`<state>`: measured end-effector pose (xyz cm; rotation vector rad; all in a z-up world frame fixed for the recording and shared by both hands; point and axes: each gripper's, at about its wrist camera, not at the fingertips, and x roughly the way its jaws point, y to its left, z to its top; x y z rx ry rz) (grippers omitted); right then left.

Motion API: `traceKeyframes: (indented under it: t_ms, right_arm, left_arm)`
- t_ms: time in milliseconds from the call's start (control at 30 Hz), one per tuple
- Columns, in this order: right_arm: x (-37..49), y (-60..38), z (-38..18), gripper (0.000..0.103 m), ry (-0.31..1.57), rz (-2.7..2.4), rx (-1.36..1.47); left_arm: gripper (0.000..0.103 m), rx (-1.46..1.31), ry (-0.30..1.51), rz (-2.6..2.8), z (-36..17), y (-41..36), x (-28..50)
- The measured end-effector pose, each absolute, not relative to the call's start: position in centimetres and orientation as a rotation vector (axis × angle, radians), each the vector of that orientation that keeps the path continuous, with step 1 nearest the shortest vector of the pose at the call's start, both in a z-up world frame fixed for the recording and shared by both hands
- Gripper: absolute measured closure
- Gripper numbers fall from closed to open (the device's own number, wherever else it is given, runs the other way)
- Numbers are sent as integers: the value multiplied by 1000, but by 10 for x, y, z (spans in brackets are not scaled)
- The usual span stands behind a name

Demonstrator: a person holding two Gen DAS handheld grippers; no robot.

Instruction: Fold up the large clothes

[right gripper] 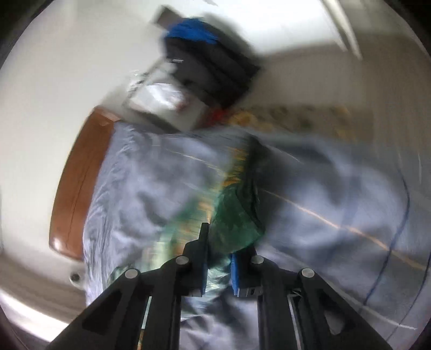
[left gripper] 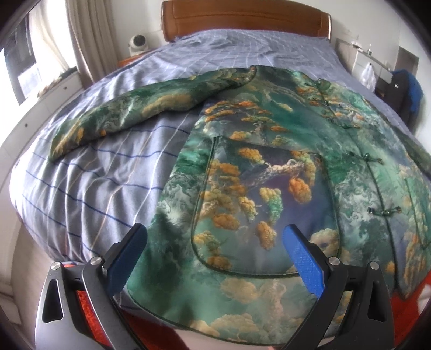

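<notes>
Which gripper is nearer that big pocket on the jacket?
Left. The left gripper hovers open just over the pocket; the right gripper is clamped on the jacket's sleeve, pocket out of its view.

Right wrist view: motion-blurred throughout.
Green-and-orange patterned satin jacket (left gripper: 269, 175): right side cut off by frame edge.
Dark bag with blue top (right gripper: 204, 53): smeared, details unreadable.

A home bedroom: bed (left gripper: 113, 172) with wooden headboard (left gripper: 242, 18), striped blue bedding, curtains (left gripper: 89, 35).
</notes>
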<state>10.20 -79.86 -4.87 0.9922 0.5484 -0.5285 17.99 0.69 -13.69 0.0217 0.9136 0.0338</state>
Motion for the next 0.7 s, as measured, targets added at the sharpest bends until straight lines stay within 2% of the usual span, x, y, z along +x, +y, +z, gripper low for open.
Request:
traceKeyframes:
  t_ms: [133, 233, 333, 500, 700]
  right_arm:
    - [149, -740, 38, 90, 503, -364, 779]
    - [196, -663, 98, 90, 493, -185, 618]
    - [235, -579, 126, 90, 508, -25, 515]
    - [300, -462, 112, 90, 589, 137, 434]
    - [370, -354, 19, 91, 773, 168, 311]
  left_arm:
    - [2, -8, 875, 30, -139, 11, 176]
    - [2, -2, 845, 35, -141, 14, 174]
    - [2, 12, 833, 48, -143, 20, 172]
    - [2, -38, 826, 52, -144, 32, 169]
    - [2, -55, 822, 64, -144, 39, 167]
